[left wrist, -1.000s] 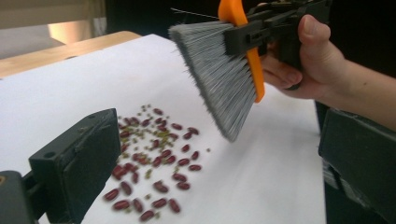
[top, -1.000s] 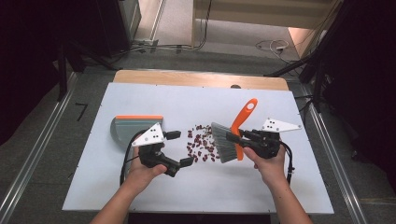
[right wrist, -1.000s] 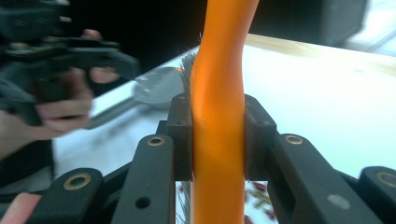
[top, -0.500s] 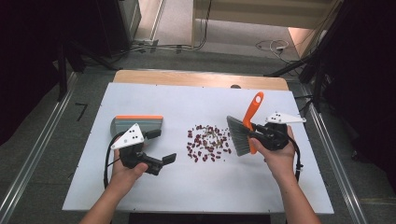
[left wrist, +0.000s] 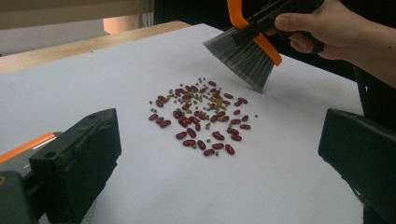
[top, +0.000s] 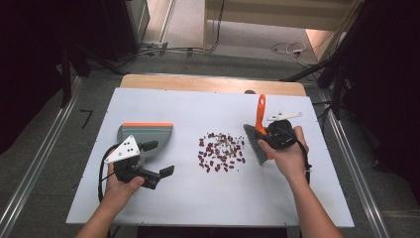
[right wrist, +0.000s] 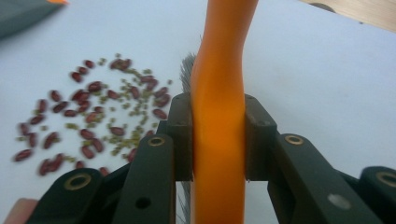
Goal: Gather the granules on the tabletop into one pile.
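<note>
I see the table (top: 148, 208) first; the dustpan (top: 146, 134) lies well left of the beans (top: 221, 151), my left gripper (top: 158, 159) open just beside it; my right gripper (top: 270, 141) clamps the brush (top: 255, 141) right of the beans; a hard sweep could scatter them past the dustpan.

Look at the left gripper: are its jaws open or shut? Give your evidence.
Open. In its own view the left gripper has its two black jaws standing far apart with nothing between them, the beans lying on the table beyond.

Red and green beans (left wrist: 201, 116) lie scattered on the counter (left wrist: 289, 177) — the brush (left wrist: 243, 53) tilts just beyond them, between wide-apart jaws.
</note>
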A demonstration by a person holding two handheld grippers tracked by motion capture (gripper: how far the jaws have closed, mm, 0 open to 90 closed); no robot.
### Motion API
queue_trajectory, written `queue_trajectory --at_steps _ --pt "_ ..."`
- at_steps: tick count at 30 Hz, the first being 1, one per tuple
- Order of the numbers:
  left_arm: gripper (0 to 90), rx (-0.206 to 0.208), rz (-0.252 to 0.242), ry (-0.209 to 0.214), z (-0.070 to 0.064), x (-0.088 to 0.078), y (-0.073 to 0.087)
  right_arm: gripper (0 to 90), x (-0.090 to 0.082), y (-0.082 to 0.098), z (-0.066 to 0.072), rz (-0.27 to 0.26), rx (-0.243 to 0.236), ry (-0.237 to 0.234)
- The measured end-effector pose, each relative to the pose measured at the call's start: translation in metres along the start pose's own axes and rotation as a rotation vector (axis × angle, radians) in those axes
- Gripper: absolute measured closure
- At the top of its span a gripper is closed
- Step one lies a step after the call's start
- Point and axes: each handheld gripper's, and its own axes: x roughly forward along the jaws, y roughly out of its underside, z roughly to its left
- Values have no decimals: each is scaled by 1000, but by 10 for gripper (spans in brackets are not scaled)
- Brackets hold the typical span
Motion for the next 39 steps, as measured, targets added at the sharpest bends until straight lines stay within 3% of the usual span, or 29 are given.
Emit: queue_trajectory --at_steps 6,13,17,20,28,39 --pt "0 -11 1 -7 3 -3 4 678 12 -10 1 33 6 48" --pt "0 -13 3 -9 4 -4 5 683 41 -22 7 104 4 118" --pt "0 -18 -1 -11 5 -6 6 686 54 -26 17 133 -25 146" --pt "0 -20 -3 -11 5 -6 7 687 59 -29 26 137 -44 133" --pt "0 -20 2 -9 5 -4 8 689 61 -29 32 131 -30 98" --pt "0 -15 2 -14 4 -4 8 689 63 -31 51 141 -95 69"
